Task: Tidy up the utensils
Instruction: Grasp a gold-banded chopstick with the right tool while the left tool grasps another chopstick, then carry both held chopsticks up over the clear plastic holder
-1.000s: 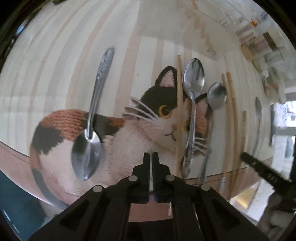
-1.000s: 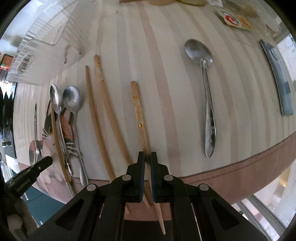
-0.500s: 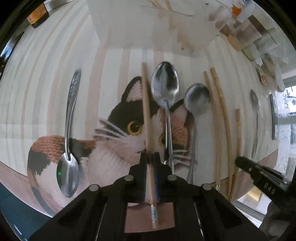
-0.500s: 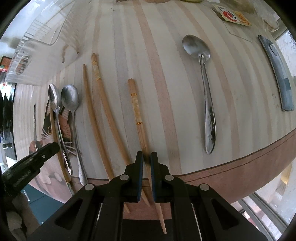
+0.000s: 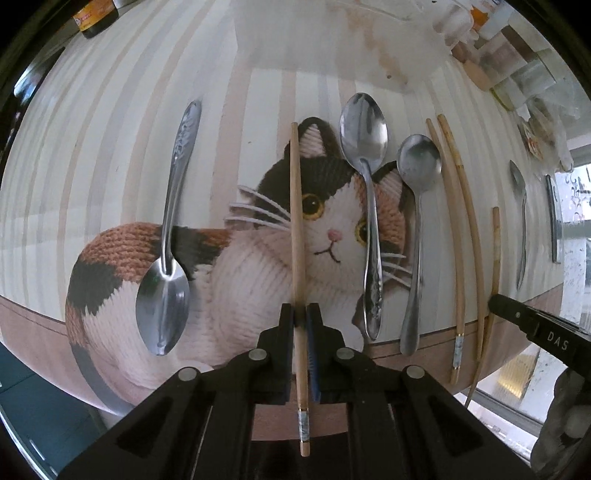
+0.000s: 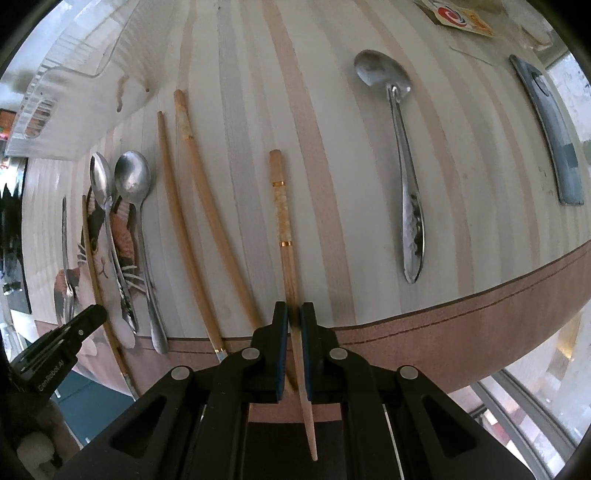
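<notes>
Black left gripper (image 5: 301, 314): pointing down over cat-print mat (image 5: 236, 280), jaws pinching plain wooden chopstick (image 5: 297, 229). Right gripper (image 6: 291, 314): pointing down at striped tablecloth (image 6: 332, 147), clamped on gold-banded chopstick (image 6: 283, 229).

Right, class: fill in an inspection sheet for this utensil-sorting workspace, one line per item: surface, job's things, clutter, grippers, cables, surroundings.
Surface: striped tablecloth with a knitted-look cat picture.
Job's things: five spoons and five chopsticks lie roughly parallel; one spoon lies bowl-down, reversed to the others.
Clutter: clear plastic tray at the far edge; flat grey object; printed packet.
Grippers: left gripper jaws shut on a plain chopstick; right gripper jaws shut on a gold-banded chopstick.
Cables: nothing seen.
Surroundings: window past the table edge.
</notes>
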The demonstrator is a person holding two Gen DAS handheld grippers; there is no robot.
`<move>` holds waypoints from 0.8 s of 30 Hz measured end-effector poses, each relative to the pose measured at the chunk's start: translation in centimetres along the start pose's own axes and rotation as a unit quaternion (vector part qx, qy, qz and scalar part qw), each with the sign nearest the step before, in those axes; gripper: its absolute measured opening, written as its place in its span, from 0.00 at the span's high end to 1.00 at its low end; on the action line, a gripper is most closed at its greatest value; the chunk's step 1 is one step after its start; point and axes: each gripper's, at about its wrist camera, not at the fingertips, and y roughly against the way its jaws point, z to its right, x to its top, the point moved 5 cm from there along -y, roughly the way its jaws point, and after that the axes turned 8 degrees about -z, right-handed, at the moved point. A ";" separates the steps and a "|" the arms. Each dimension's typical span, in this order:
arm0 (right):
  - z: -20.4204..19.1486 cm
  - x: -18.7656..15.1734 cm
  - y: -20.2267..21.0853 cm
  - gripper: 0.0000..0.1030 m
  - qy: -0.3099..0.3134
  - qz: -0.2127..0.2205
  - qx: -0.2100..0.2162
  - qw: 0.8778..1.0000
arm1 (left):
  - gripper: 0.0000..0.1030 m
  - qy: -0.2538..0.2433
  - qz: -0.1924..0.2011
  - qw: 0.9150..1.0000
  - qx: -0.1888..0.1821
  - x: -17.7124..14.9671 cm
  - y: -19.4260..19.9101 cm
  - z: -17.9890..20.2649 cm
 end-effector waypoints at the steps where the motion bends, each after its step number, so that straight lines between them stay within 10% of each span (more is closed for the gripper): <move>1: -0.2 0.1 0.0 0.93 0.002 0.000 -0.003 1.000 | 0.94 0.000 0.002 1.000 0.000 -0.4 0.1 -0.1; 24: -2.1 -0.4 0.1 0.93 -0.001 0.025 -0.024 0.999 | 0.96 -0.016 0.030 0.998 0.059 0.5 1.6 1.6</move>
